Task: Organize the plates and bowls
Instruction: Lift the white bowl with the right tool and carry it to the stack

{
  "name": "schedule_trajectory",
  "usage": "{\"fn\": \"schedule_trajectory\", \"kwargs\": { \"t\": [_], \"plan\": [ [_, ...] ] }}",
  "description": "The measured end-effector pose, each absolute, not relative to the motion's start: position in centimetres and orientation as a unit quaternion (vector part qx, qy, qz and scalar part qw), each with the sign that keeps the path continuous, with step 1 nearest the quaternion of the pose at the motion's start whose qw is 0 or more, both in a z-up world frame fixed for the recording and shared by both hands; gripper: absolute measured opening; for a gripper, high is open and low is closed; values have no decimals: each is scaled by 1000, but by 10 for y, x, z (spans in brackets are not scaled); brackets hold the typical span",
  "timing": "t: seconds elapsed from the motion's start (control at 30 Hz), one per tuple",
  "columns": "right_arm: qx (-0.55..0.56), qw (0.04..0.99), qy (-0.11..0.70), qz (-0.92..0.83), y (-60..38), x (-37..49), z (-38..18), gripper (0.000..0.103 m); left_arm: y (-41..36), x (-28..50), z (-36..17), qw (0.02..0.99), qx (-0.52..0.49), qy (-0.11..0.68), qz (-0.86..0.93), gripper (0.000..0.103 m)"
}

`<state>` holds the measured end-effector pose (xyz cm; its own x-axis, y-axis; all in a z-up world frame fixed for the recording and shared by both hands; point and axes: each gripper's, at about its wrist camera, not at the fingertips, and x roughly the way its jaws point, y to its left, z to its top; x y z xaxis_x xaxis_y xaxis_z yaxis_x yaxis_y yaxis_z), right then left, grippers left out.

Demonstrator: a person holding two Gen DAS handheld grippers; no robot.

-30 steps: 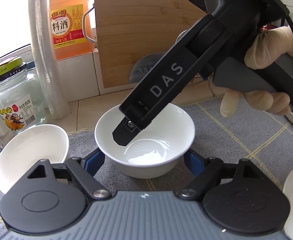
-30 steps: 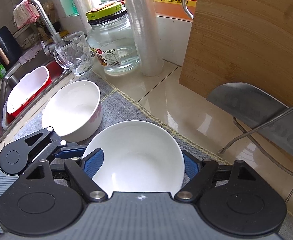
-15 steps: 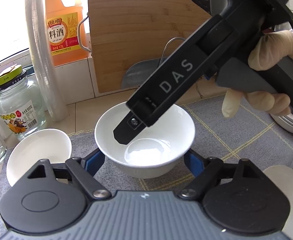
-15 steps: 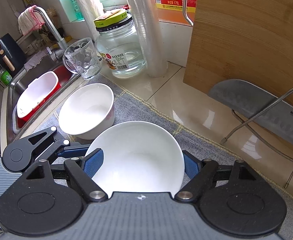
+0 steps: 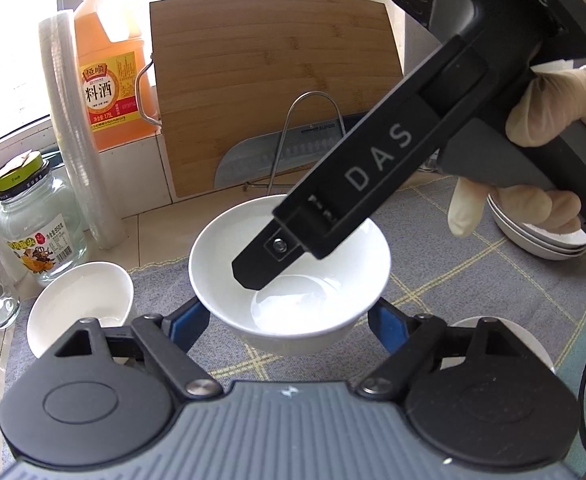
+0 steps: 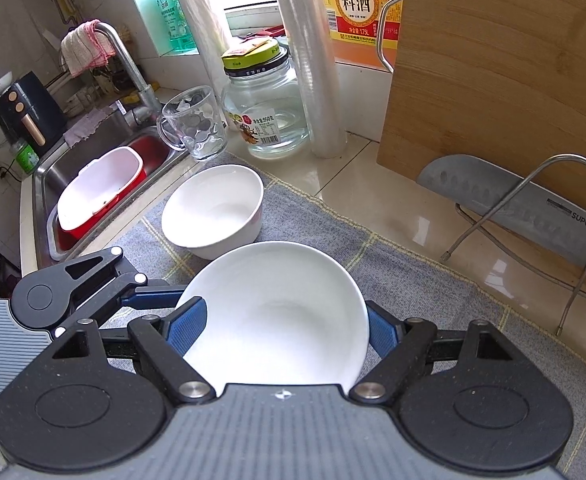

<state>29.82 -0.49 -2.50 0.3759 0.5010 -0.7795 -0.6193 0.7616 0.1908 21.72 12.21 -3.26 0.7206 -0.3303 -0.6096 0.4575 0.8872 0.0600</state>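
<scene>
A white bowl (image 5: 293,280) hangs above the grey mat (image 5: 433,240), gripped from two sides. My left gripper (image 5: 287,316) is shut on it, blue pads pressed against its lower walls. From the right, my right gripper (image 5: 253,268) reaches over the rim, held by a gloved hand (image 5: 533,128). In the right wrist view the bowl (image 6: 277,312) sits tilted between the pads of my right gripper (image 6: 281,328), shut on it, and the left gripper's blue finger (image 6: 149,300) meets it from the left. A second white bowl (image 6: 213,208) rests on the mat near the sink.
A stack of white plates (image 5: 541,240) is at the mat's right edge, another white dish (image 5: 533,344) nearer. Behind stand a cutting board (image 5: 273,80), cleaver (image 6: 513,200) on a wire stand, glass jar (image 6: 265,116), glass mug (image 6: 197,124), wrap roll and cooking-wine bottle. The sink (image 6: 105,184) lies left.
Both grippers have risen together with the bowl held between them. The mat, second bowl and jar look farther away, and the plate stack has come into the left wrist view.
</scene>
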Motion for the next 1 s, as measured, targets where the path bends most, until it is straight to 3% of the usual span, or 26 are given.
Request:
{"fn": "schedule_trajectory", "kwargs": {
  "t": [1.0],
  "plan": [
    [-39,849,437,294,-48,188,-19,87,93,132,-22,901,132,304,-281,86]
  ]
}}
